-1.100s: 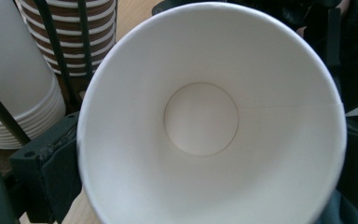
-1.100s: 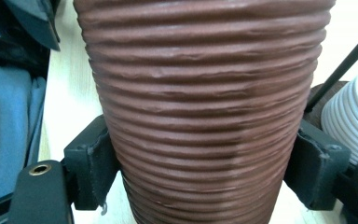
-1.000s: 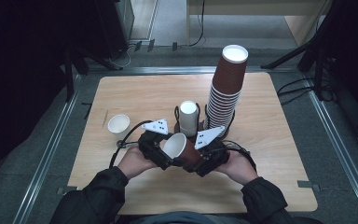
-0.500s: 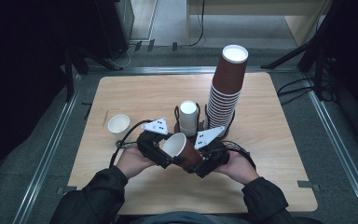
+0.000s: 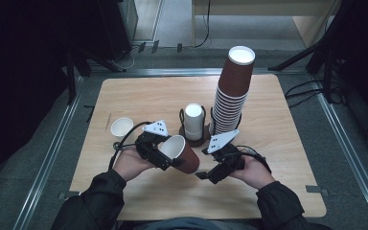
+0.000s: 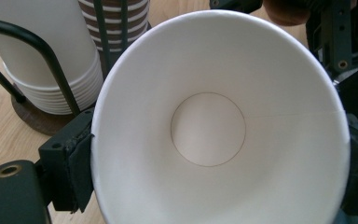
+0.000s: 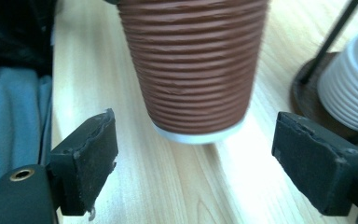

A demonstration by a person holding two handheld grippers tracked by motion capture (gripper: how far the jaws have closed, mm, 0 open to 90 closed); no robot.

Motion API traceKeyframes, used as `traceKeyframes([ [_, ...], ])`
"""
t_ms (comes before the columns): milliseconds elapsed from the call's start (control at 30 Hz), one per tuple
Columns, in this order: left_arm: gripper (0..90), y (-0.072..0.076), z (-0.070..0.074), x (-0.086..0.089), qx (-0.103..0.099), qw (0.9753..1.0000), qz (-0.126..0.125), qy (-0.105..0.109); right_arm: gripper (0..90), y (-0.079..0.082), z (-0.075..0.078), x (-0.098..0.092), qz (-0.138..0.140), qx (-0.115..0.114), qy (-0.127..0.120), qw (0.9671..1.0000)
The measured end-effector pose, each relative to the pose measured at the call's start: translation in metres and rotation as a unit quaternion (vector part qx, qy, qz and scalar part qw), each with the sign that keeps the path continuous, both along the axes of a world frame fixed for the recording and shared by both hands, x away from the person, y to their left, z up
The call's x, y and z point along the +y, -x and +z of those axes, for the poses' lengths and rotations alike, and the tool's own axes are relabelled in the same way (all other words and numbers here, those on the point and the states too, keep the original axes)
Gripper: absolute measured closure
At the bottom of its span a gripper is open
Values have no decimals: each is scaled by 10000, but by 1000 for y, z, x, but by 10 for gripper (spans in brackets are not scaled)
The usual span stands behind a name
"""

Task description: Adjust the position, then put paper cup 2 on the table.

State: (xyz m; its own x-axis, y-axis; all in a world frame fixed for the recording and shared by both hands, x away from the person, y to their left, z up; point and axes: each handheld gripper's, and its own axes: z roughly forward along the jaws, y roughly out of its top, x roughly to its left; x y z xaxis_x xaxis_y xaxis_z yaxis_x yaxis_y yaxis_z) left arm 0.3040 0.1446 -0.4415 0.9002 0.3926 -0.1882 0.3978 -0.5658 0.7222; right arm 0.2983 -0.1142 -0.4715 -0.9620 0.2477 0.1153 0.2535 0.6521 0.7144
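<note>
**Left gripper has the brown cup, right one is wide open next to it**

So the left gripper [image 5: 168, 160] is clamped on a brown ribbed paper cup [image 5: 181, 154], one jaw on either side of the cup just under the rim. The cup is tipped over so its white inside faces up and toward the person. In the left gripper view you look straight down into it, white inside and round bottom, with a black pad [image 6: 77, 163] pressed against the rim on the left.

The right gripper [image 5: 206, 175] has nothing in it. In the right gripper view its two jaws stand far apart with bare wood between them, and the cup's ribbed wall and white bottom edge hang just ahead of the gap, not touching either jaw.

Taking the cup holder [image 5: 194, 140] in the middle of the table [image 5: 139, 96] as the landmark: the held cup is just in front of it, toward the person and a bit left. The stack of white cups [image 5: 193, 121] sits in the holder, and the tall stack of brown cups [image 5: 232, 91] stands right beside it on the right. A single small white cup [image 5: 121, 128] stands on the table well off to the holder's left.
</note>
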Motion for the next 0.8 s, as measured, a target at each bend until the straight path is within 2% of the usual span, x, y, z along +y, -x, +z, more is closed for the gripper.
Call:
traceKeyframes([
  [100,84,0,0,2,-56,9999,-53,-136,150,4,0,-3,-221,-10,9,9998],
  [167,84,-1,-1,4,74,9997,-159,-149,158,4,1,-6,-235,23,-14,9997],
  [233,83,0,-1,5,-3,9997,-144,-200,171,4,2,-8,-281,-9,-128,9995],
  [367,83,1,0,8,9,9995,-195,-263,182,3,5,-14,-442,-119,-262,9986],
  [567,83,1,1,16,-45,9990,-198,-390,188,0,2,-19,-577,-121,-83,9982],
  [633,83,1,1,19,-72,9989,-152,-429,188,0,2,-20,-606,-186,-53,9980],
  [800,83,-1,-2,28,38,9983,-158,-564,188,0,4,-26,-754,-239,-88,9968],
])
